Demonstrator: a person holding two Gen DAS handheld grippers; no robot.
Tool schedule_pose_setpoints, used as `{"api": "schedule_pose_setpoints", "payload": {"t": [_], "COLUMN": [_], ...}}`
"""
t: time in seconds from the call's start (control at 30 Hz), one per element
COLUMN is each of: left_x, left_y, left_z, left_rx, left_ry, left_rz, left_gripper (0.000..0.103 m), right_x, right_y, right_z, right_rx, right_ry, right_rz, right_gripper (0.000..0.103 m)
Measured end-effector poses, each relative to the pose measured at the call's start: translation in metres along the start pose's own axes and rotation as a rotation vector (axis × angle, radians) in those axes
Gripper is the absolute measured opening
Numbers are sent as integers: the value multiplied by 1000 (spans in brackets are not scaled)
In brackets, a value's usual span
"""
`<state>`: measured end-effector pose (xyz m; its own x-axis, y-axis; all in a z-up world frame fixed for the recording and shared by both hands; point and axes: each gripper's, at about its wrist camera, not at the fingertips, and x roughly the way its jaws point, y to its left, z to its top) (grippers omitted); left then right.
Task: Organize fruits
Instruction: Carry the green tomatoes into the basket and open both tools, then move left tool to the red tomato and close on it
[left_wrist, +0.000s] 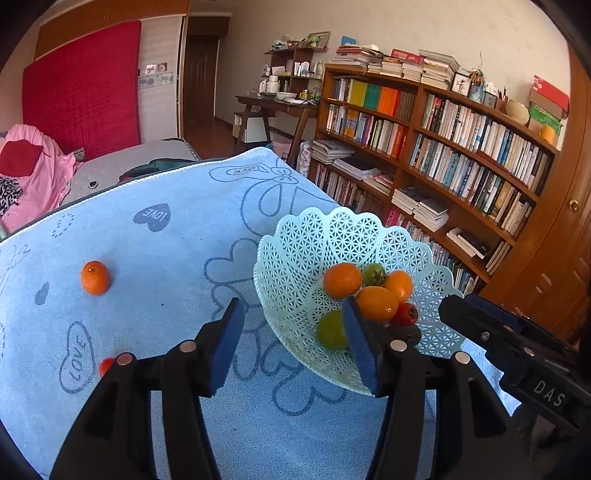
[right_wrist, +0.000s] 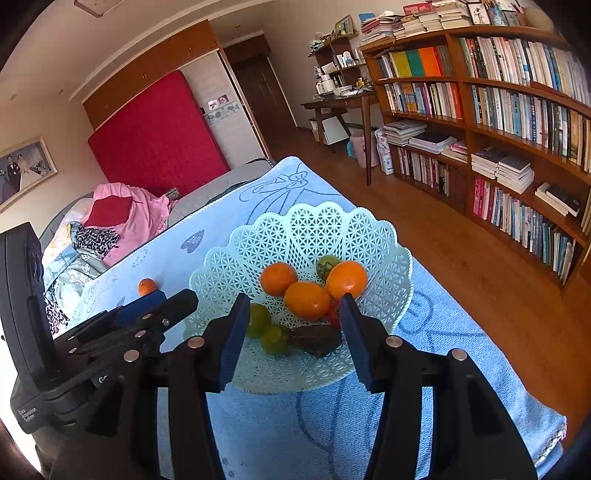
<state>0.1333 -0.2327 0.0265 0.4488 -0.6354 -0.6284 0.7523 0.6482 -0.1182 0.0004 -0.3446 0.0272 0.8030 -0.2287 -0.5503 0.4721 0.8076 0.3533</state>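
We are seeing a blue towel (left_wrist: 155, 258) lying under everything. A pale lattice basket (right_wrist: 306, 229) is sitting just ahead of the right gripper (right_wrist: 295, 325), whose jaws are standing spread with nothing pinched; the basket's near rim is showing between them. The left gripper (left_wrist: 291, 332) is hovering at the basket's left edge, jaws spread and empty, its right finger overlapping the rim. Three oranges (right_wrist: 307, 300) are piling in the basket with green fruits (right_wrist: 275, 338), a red tomato (left_wrist: 405, 314) and a dark brown piece (right_wrist: 319, 339). A lone orange (left_wrist: 95, 277) is lying well left of the left jaws.
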Motion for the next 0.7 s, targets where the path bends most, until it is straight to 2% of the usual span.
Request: {"api": "schedule_pose_setpoints", "payload": {"t": [0.4, 0.7], "left_x": [-22, -44], "left_y": [30, 74], "left_z": [-7, -12], "left_rx": [-43, -103], "left_ry": [-18, -33], "left_rz": [61, 149], "left_gripper": [59, 60], "right_x": [4, 8], "right_y": [10, 33], "right_z": [-2, -5], "right_rx": [-17, -44], "right_ry": [1, 7], "right_rz": [8, 47], "right_gripper": [52, 52]}}
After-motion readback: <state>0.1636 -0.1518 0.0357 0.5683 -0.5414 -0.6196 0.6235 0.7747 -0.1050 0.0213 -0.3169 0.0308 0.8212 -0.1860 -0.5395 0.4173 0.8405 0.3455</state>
